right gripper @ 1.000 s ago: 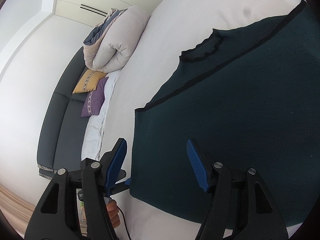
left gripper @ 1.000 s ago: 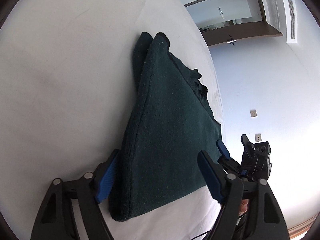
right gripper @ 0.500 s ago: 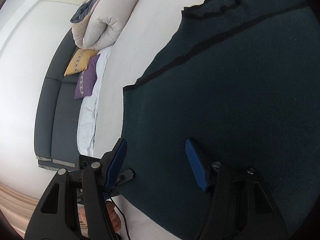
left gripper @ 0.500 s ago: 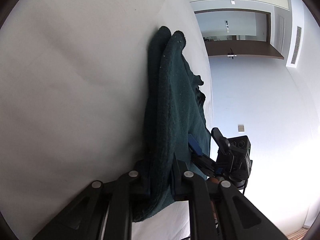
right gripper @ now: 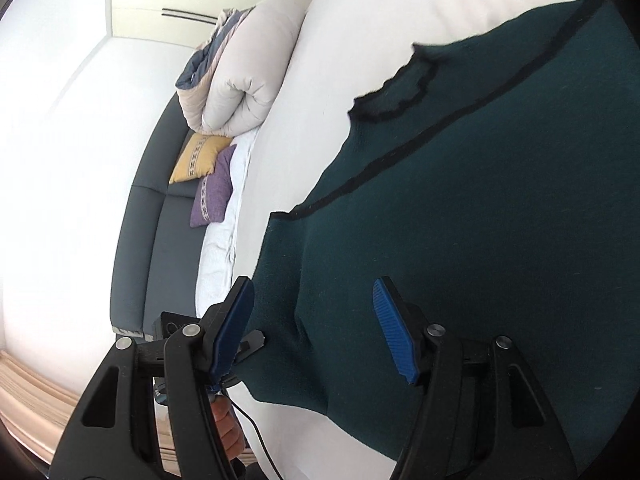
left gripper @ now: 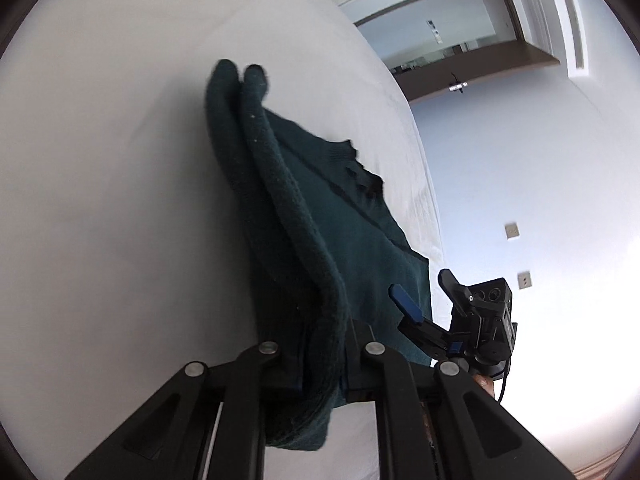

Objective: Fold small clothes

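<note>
Left gripper (left gripper: 324, 364) is clamped on the near hem edge of the dark green knit sweater (left gripper: 320, 240); its jaws have just been closing and the doubled fabric is pinched between them, bunched into a thick roll and lifted off the sheet. Right gripper (right gripper: 316, 332) is about half open, straddling the sweater's (right gripper: 480, 200) near left corner without pinching it; blue pads (right gripper: 394, 332) sit apart from the cloth.

Risks, as I read it:
- Only one side is gripped. If the left one goes on lifting before the right pinches, the fold comes out skewed and the far part drags across the bed (left gripper: 120, 160).
- Left grip is on a rolled wad, not a flat edge. One layer could slip out, or the crease lands crooked.
- Right jaws could close on the top layer only, or miss the corner and snag the white sheet (right gripper: 312, 120).
- Knit is soft and stretchy, so a hard pull likely distorts the hem instead of moving the body.

Sweater: dark teal-green, fuzzy knit with black trim along the seams and a wavy black collar (right gripper: 396, 92) at the far end. Already doubled over lengthwise, lying on the bed, far end flat, near end raised. Rolled duvet (right gripper: 240, 76) and two cushions sit well apart at the far left.
</note>
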`<state>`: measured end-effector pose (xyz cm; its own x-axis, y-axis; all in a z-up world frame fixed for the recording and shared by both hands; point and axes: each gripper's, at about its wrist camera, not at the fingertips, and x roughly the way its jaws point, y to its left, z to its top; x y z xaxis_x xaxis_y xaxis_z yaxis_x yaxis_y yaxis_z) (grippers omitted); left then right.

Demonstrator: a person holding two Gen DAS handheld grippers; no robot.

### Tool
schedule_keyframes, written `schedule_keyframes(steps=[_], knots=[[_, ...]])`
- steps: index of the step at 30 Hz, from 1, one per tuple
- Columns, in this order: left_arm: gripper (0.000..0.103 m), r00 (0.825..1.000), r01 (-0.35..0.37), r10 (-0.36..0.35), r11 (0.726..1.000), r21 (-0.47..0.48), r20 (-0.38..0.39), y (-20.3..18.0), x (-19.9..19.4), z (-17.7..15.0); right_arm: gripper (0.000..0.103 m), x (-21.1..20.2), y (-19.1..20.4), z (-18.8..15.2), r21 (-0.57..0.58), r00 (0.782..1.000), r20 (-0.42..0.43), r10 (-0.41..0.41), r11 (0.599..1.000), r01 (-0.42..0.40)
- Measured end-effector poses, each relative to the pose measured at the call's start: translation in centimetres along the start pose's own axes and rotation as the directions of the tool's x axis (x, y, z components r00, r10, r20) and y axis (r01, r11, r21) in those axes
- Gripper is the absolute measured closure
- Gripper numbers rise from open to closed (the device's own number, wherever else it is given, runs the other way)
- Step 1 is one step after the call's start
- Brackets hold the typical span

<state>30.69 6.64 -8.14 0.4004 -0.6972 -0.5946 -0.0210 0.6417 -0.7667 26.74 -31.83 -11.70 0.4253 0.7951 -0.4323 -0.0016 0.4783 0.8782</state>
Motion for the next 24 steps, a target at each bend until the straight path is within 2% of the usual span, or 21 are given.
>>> schedule_keyframes(steps=[3,6,8,11,12,13,14,15,16,17,18,19,21,24], knots=[[0.091,0.999,-0.030,0.034,0.992,0.121,-0.029,-6.4,3.0,-0.3,0.041,-3.8,-1.9,1.0,0.042,0.998,0.056,0.042,0.998,-0.044],[0.091,0.994,-0.039,0.060,0.975,0.219,-0.091,-11.5,8.1,-1.9,0.041,-7.1,-4.5,1.9,0.107,0.989,0.117,0.096,0.988,-0.109],[0.092,0.988,-0.042,0.078,0.966,0.255,-0.135,-13.7,12.1,-3.4,0.041,-8.7,-6.2,2.4,0.141,0.983,0.149,0.106,0.982,-0.127],[0.091,0.971,0.003,0.067,0.957,0.291,-0.228,-15.5,17.6,-6.2,0.041,-11.0,-8.6,3.5,0.188,0.979,0.169,0.117,0.971,-0.148],[0.088,0.962,0.024,0.056,0.957,0.289,-0.266,-15.6,19.2,-7.1,0.041,-11.2,-9.2,3.6,0.202,0.978,0.168,0.120,0.967,-0.154],[0.080,0.959,0.030,0.053,0.957,0.288,-0.277,-15.6,20.0,-7.9,0.041,-11.4,-9.7,3.7,0.216,0.980,0.164,0.115,0.965,-0.150],[0.079,0.965,0.027,0.053,0.955,0.295,-0.258,-15.4,19.8,-8.6,0.042,-11.5,-10.1,3.8,0.224,0.981,0.158,0.113,0.963,-0.147],[0.069,0.969,0.034,0.041,0.955,0.296,-0.242,-15.4,19.2,-8.8,0.042,-11.5,-10.4,3.9,0.226,0.980,0.150,0.131,0.960,-0.163],[0.054,0.972,0.056,0.013,0.957,0.285,-0.235,-15.2,18.2,-8.8,0.042,-11.4,-10.3,4.0,0.221,0.980,0.142,0.136,0.961,-0.165],[0.046,0.975,0.073,-0.011,0.960,0.271,-0.224,-14.8,16.9,-8.8,0.042,-11.4,-10.1,4.1,0.210,0.982,0.136,0.128,0.965,-0.155],[0.033,0.981,0.070,-0.018,0.961,0.267,-0.194,-14.6,15.4,-8.5,0.042,-11.3,-10.0,4.3,0.204,0.984,0.131,0.117,0.969,-0.142],[0.028,0.989,0.061,-0.020,0.960,0.274,-0.150,-14.3,13.7,-8.3,0.042,-11.2,-9.9,4.4,0.205,0.986,0.129,0.104,0.970,-0.129],[0.026,0.996,0.041,-0.015,0.955,0.293,-0.090,-13.5,10.7,-7.8,0.042,-10.6,-9.5,4.5,0.203,0.989,0.123,0.079,0.974,-0.103],[0.026,0.999,0.014,0.000,0.959,0.283,-0.048,-10.4,7.5,-7.3,0.042,-9.9,-8.6,4.6,0.184,0.995,0.100,0.005,0.983,-0.024]])
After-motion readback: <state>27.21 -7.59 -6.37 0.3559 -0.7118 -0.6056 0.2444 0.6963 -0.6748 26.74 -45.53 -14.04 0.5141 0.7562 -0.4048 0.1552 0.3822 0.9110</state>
